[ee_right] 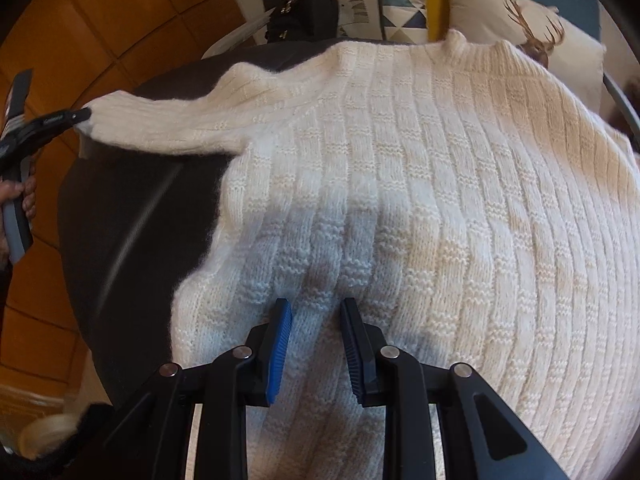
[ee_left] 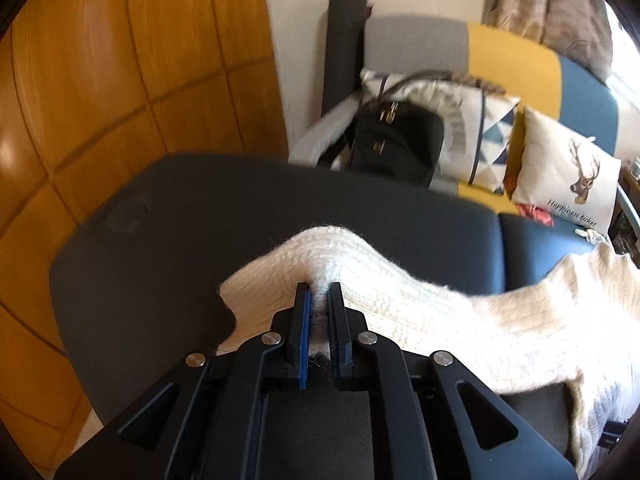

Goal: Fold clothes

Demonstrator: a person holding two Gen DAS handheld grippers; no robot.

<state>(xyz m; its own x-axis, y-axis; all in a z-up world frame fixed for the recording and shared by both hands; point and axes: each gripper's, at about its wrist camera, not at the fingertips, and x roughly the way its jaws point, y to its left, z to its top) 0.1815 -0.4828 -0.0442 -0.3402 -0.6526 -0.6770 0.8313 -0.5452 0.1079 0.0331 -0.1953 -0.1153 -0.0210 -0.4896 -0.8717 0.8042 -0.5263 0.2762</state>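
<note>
A cream ribbed knit sweater (ee_right: 420,184) lies spread face-down on a dark grey padded surface (ee_right: 132,216), its collar (ee_right: 476,42) at the far side. One sleeve (ee_right: 168,128) stretches out to the left. My left gripper (ee_left: 319,292) is shut on that sleeve's cuff (ee_left: 324,248), which humps up just beyond the fingertips; the same gripper (ee_right: 82,115) shows at the left edge of the right wrist view. My right gripper (ee_right: 316,304) is at the sweater's near lower body, jaws narrowed with bunched fabric filling the gap and puckers running toward it.
Beyond the grey surface (ee_left: 180,240) stands a sofa with a black handbag (ee_left: 396,144), a triangle-pattern cushion (ee_left: 480,136) and a deer cushion (ee_left: 568,176). Wooden panelling (ee_left: 120,80) runs along the left. A hand (ee_right: 20,196) holds the left gripper's handle.
</note>
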